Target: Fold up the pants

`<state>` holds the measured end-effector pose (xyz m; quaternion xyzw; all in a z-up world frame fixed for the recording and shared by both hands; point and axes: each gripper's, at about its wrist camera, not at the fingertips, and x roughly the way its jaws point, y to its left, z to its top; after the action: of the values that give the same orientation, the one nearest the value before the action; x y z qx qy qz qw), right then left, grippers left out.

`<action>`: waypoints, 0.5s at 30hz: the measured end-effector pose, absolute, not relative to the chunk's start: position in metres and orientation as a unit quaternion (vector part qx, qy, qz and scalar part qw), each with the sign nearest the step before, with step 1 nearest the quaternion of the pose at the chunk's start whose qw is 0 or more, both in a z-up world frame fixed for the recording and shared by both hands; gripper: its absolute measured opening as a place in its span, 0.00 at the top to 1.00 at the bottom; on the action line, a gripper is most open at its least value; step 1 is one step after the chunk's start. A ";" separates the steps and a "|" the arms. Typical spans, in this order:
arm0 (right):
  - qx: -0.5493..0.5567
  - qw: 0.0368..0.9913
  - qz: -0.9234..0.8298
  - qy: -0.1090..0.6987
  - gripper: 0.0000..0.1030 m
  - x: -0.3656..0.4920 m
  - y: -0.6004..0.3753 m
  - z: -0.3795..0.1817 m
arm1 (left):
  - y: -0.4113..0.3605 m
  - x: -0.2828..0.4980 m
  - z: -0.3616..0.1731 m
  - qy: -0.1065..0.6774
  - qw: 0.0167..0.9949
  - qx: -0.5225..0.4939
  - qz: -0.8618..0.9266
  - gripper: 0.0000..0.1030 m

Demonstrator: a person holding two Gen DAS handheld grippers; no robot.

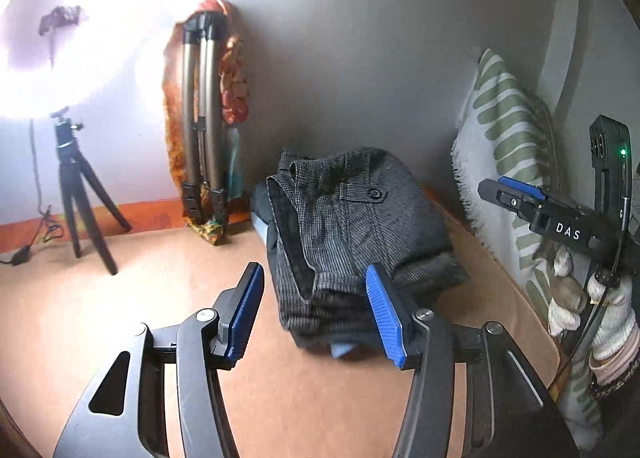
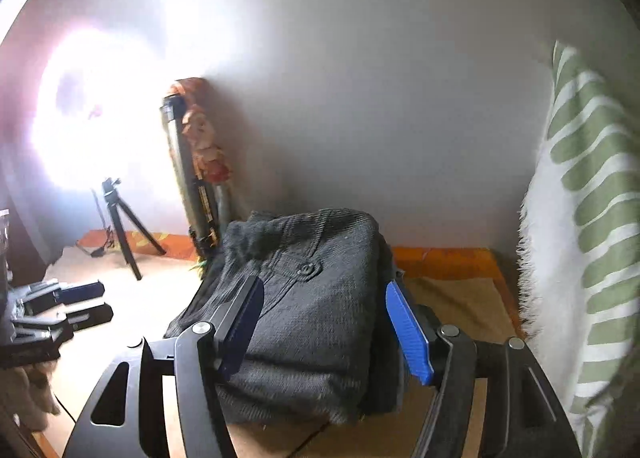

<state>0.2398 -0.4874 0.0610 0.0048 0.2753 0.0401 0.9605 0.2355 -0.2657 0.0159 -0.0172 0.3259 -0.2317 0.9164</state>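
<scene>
Dark grey checked pants (image 1: 344, 234) lie folded in a compact bundle on the tan table (image 1: 132, 290), on top of other folded clothes. A buttoned pocket flap faces up. My left gripper (image 1: 312, 298) is open, just in front of the bundle's near left corner, not touching it. My right gripper (image 2: 324, 310) is open, its blue pads (image 2: 408, 330) on either side of the bundle (image 2: 312, 306), close in. The right gripper also shows in the left wrist view (image 1: 516, 194), at the far right above the table edge. The left gripper shows at the left of the right wrist view (image 2: 76, 302).
A small black tripod (image 1: 80, 202) stands at the left. A folded metal tripod (image 1: 204, 118) wrapped in orange cloth leans on the wall. A green-striped pillow (image 1: 508, 134) stands at the right edge. A bright ring light (image 2: 96, 114) glares at the left.
</scene>
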 end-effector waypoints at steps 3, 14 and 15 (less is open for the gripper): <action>0.006 0.962 0.040 0.272 0.30 0.220 -0.481 0.065 | -0.261 0.218 0.020 0.318 0.919 -0.010 -0.234 0.42; -0.041 0.967 0.001 0.252 0.17 0.149 -0.443 0.074 | -0.246 0.160 0.028 0.312 0.920 0.008 -0.238 0.36; -0.042 0.967 -0.002 0.251 0.17 0.142 -0.439 0.074 | -0.245 0.156 0.029 0.311 0.920 0.009 -0.238 0.34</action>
<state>0.1421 -0.4389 0.0745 -0.0423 0.2508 -0.0018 0.9671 0.1556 -0.2451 0.0285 0.0089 0.3114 -0.2375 0.9201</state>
